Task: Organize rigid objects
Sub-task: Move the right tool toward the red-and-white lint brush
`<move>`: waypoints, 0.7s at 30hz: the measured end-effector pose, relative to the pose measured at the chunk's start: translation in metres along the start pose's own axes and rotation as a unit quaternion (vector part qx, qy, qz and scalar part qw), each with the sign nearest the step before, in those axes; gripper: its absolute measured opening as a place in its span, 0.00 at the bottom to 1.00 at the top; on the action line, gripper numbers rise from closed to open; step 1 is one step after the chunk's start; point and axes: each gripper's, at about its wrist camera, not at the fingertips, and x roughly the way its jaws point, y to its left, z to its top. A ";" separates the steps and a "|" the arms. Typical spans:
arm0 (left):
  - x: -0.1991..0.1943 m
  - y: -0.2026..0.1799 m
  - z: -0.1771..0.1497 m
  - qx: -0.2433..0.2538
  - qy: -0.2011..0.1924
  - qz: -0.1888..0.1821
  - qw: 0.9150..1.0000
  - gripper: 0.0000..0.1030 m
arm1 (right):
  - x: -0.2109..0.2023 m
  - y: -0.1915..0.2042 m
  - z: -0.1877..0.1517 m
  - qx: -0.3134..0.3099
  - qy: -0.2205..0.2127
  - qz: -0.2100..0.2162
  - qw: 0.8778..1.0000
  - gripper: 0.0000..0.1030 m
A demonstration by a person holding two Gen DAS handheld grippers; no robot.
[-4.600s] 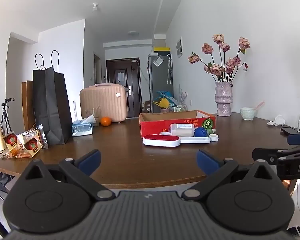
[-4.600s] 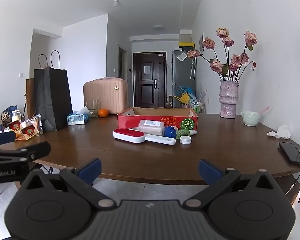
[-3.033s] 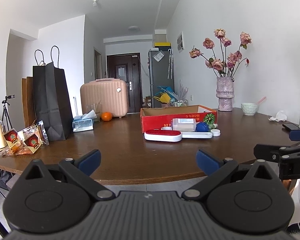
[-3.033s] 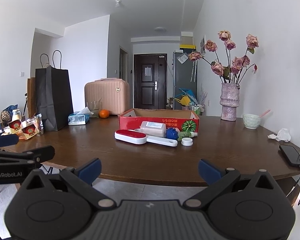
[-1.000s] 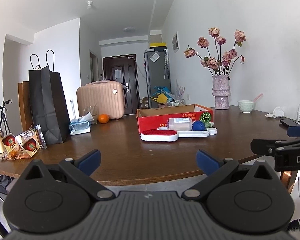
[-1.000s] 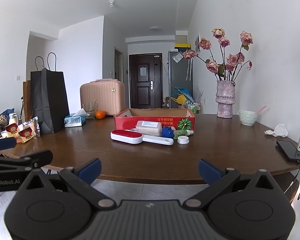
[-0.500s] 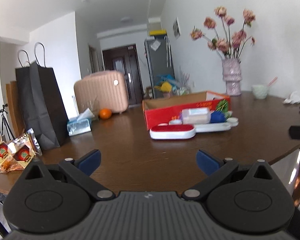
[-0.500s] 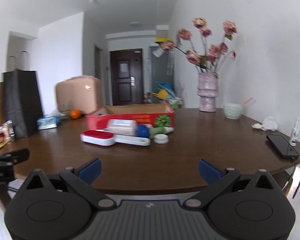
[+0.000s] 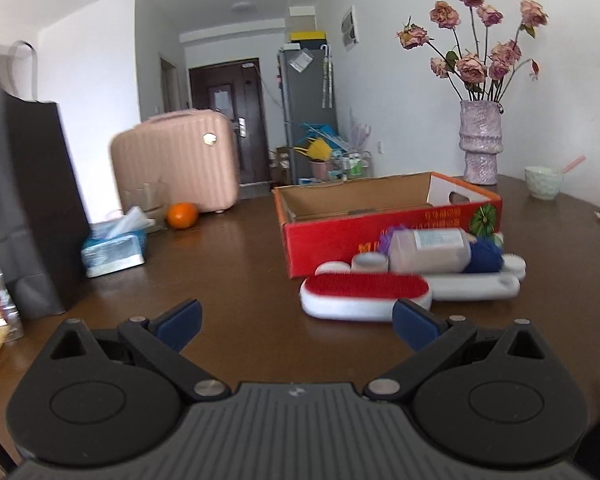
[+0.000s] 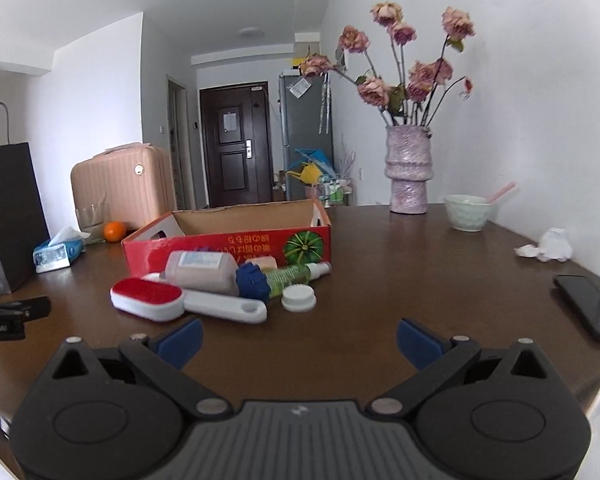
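**Two open grippers, one pile in front of the box**

Two things decide our next move: where the pile lies and which way its pieces run. The red cardboard box [image 9: 388, 216] stands open and, as far as we can see, empty, on the brown table [image 10: 400, 280]. The loose items lie on the table against its near wall, ahead of both grippers and apart from them.

The lint brush [image 9: 366, 296] is the nearest piece. Its long axis runs left to right across our view, red pad to the left and white handle [image 10: 224, 306] to the right. In the left wrist view it sits just beyond the right fingertip [image 9: 414, 322] of the left gripper [image 9: 296, 320], so we judge the left hand the nearer one for it. The right gripper [image 10: 298, 338] looks towards the white cap [image 10: 299, 298], which lies ahead and about centred between its fingers.

Behind the brush a pale bottle [image 10: 202, 272] lies on its side with a blue cap [image 10: 252, 280], also crosswise, and a green tube [image 10: 296, 274] lies beside it.

Both grippers have their fingers spread wide and hold nothing.

Writing: the box front carries yellow characters, upside down to us and not readable, beside a green round picture [image 10: 303, 245]. The bottle's label is too blurred to read. The black bar at the left edge of the right wrist view shows only a scrap of white letters.
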 end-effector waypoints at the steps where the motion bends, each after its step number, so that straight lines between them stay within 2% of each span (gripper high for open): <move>1: 0.013 0.001 0.005 -0.004 0.006 -0.007 1.000 1.00 | 0.010 -0.002 0.005 0.011 0.007 0.008 1.000 0.98; 2: 0.028 0.003 0.011 -0.009 0.016 -0.011 1.000 1.00 | 0.021 -0.004 0.010 0.023 0.017 0.020 0.999 0.97; 3: 0.042 0.005 0.016 -0.015 0.025 -0.021 0.999 1.00 | 0.033 -0.005 0.014 0.037 0.031 0.031 0.998 0.89; 4: 0.056 0.007 0.020 -0.021 0.033 -0.034 0.999 1.00 | 0.046 -0.007 0.017 0.049 0.047 0.041 0.997 0.77; 7: 0.093 0.014 0.030 -0.040 0.060 -0.076 0.994 1.00 | 0.084 -0.008 0.024 0.065 0.082 0.055 0.993 0.59; 11: 0.131 0.027 0.033 -0.081 0.101 -0.116 0.985 0.98 | 0.120 -0.003 0.022 0.072 0.106 0.066 0.990 0.54; 14: 0.148 0.034 0.025 -0.110 0.126 -0.154 0.974 0.91 | 0.144 0.004 0.019 0.063 0.117 0.053 0.990 0.51; 15: 0.152 0.035 0.021 -0.115 0.131 -0.165 0.971 0.86 | 0.150 0.004 0.018 0.063 0.121 0.054 0.989 0.46; 17: 0.156 0.037 0.014 -0.125 0.136 -0.180 0.966 0.76 | 0.159 0.004 0.016 0.070 0.134 0.052 0.987 0.40; 18: 0.156 0.038 0.010 -0.135 0.132 -0.189 0.964 0.75 | 0.160 0.002 0.015 0.072 0.137 0.054 0.986 0.36; 20: 0.154 0.039 0.008 -0.141 0.129 -0.191 0.963 0.73 | 0.162 0.003 0.015 0.068 0.135 0.051 0.987 0.36; 21: 0.151 0.039 0.007 -0.143 0.128 -0.193 0.962 0.70 | 0.163 0.002 0.015 0.068 0.136 0.053 0.987 0.32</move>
